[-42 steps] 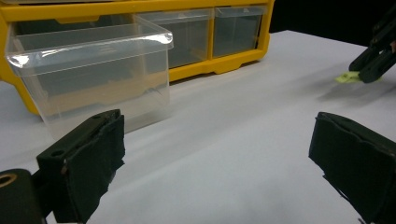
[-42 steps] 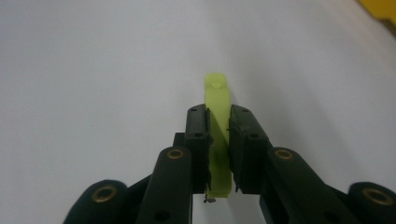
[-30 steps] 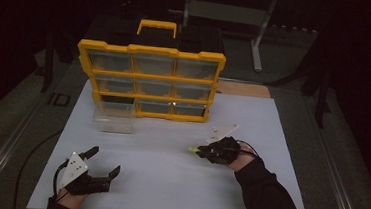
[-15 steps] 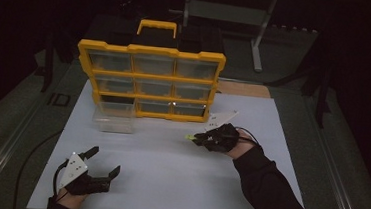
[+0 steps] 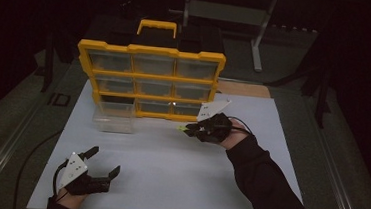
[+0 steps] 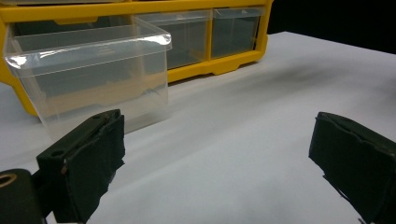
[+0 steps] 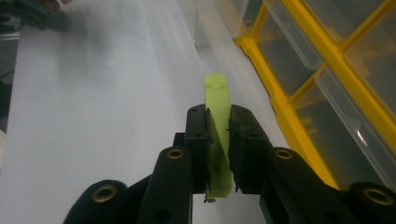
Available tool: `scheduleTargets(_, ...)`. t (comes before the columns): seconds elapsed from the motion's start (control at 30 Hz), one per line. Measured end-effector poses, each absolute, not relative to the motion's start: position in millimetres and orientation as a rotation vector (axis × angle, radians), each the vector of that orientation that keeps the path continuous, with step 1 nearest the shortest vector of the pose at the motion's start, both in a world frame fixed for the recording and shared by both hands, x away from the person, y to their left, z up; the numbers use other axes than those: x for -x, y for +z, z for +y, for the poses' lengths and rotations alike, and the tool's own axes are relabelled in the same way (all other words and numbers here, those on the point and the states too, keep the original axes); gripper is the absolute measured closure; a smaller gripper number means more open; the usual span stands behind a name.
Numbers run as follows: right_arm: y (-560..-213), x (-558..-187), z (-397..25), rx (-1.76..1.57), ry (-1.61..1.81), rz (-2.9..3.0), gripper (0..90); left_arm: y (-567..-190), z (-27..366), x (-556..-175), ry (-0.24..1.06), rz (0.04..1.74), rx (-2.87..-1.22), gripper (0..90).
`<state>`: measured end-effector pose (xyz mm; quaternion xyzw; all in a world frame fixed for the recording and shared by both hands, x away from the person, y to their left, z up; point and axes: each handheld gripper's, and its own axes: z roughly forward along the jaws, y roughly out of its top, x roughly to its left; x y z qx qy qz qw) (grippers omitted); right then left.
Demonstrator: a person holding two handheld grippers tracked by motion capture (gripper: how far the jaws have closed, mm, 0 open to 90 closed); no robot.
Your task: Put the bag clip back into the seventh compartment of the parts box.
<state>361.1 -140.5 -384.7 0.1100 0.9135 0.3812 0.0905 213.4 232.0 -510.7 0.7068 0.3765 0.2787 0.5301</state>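
The right gripper (image 5: 191,130) pinches a green piece (image 7: 217,130) just beside the yellow organizer (image 5: 151,74). The left gripper (image 5: 102,162) rests spread wide on the white board (image 5: 168,173), with bare space around it.

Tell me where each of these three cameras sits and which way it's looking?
High view: above the person's side, facing forward and down on the white table and yellow organizer; both forearms, left gripper, right gripper.
Left gripper view: rides the left gripper, facing the clear drawer; open jaws.
Right gripper view: rides the right gripper, facing along the table; jaws clamp a green piece.
Shared: the organizer appears in all three.
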Motion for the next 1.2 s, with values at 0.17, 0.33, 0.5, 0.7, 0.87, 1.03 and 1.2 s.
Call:
scheduleTargets(0.17,-377,-364,-130,-0.293,1.137,2.713,78.7,-511,232,-213,0.665,0.899,-1.686,3.5)
scheduleTargets(0.33,-370,-369,-118,-0.268,1.162,2.696,78.6,-511,232,-213,0.664,0.899,-1.685,3.6)
scheduleTargets(0.5,-364,-371,-103,-0.225,1.162,2.698,78.6,-511,232,-213,0.663,0.897,-1.687,3.5)
scheduleTargets(0.7,-360,-374,-89,-0.182,1.154,2.705,78.6,-511,232,-213,0.66,0.896,-1.684,3.5)
scheduleTargets(0.87,-355,-377,-78,-0.147,1.153,2.707,78.6,-510,232,-213,0.659,0.895,-1.686,3.5)
scheduleTargets(1.03,-350,-380,-65,-0.119,1.18,2.701,78.6,-511,232,-213,0.656,0.892,-1.686,3.5)
scheduleTargets(1.2,-348,-384,-51,-0.1,1.179,2.698,78.6,-510,232,-213,0.654,0.89,-1.685,3.6)
